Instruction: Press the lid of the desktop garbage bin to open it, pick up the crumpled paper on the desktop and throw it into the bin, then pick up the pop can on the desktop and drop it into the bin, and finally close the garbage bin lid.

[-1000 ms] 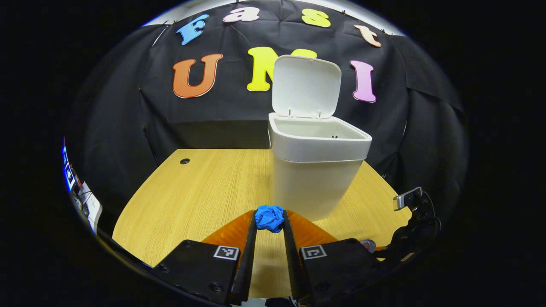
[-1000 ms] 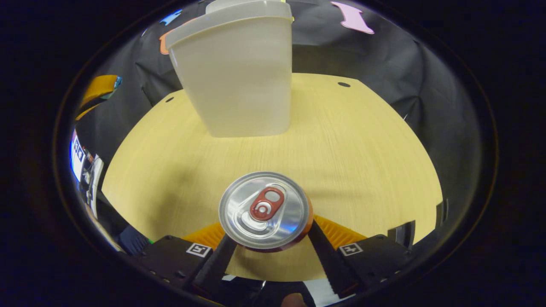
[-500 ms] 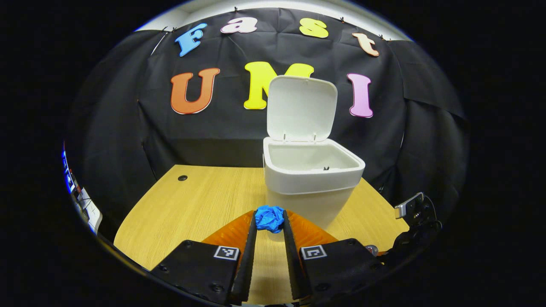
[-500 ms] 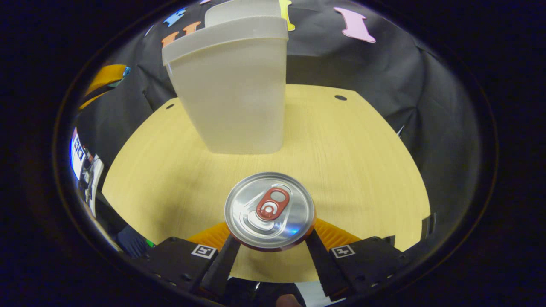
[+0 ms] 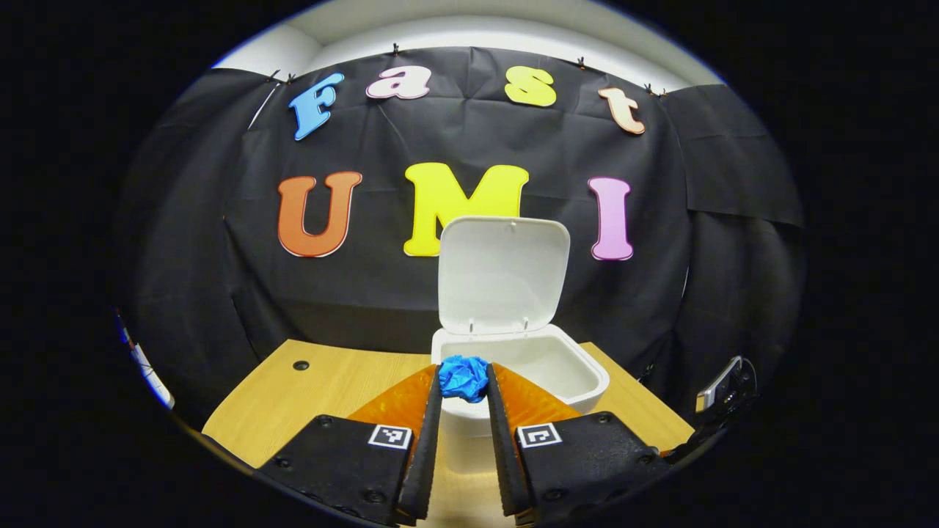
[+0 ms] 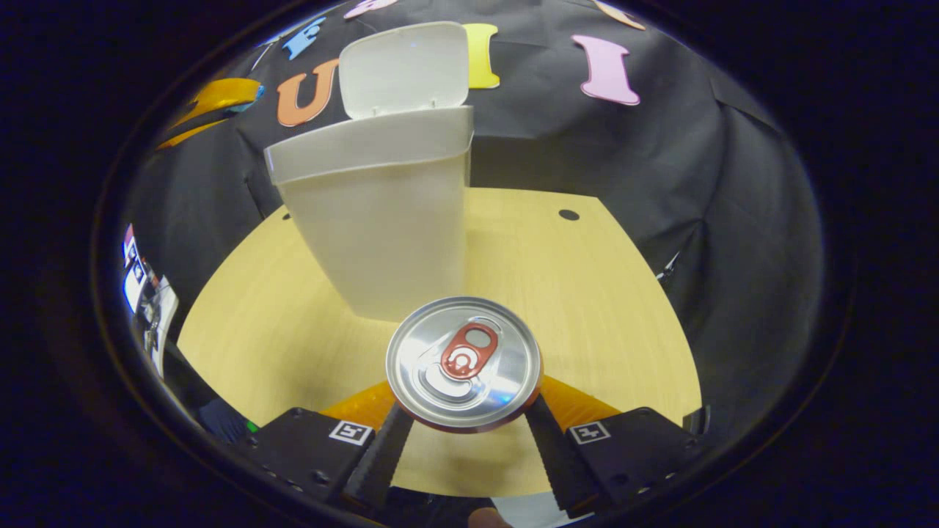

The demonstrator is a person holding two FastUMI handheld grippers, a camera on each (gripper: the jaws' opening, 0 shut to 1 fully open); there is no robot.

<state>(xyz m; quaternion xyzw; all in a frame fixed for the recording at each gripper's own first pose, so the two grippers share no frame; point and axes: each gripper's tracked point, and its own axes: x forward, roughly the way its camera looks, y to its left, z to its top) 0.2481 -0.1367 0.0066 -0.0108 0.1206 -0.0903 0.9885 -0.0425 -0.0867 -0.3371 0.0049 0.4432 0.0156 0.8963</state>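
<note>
A: Where is the crumpled blue paper ball [image 5: 463, 377]?

B: It sits between the tips of the left gripper [image 5: 463, 389]. The jaws are clenched on it from both sides. It is up in the air, right at the near rim of the tall white plastic bin [image 5: 587, 381].

A: Is the bin ready?

B: Yes. Its flat white lid [image 5: 504, 273] stands straight up at the far side. The mouth is open and lies just ahead of the jaws and a bit to the right.

A: So what does the next move need?

B: I think a small push forward, so the ball hangs over the hole, then let go. Only the near rim is in the way.

A: And the round silver-topped pop can [image 6: 463, 362]?

B: The right gripper [image 6: 463, 418] holds it upright, jaws pressed on its sides. It is above the pale wooden desk [image 6: 587, 293], near the bin's side and lower than the rim. It has to rise more to get in.
</note>
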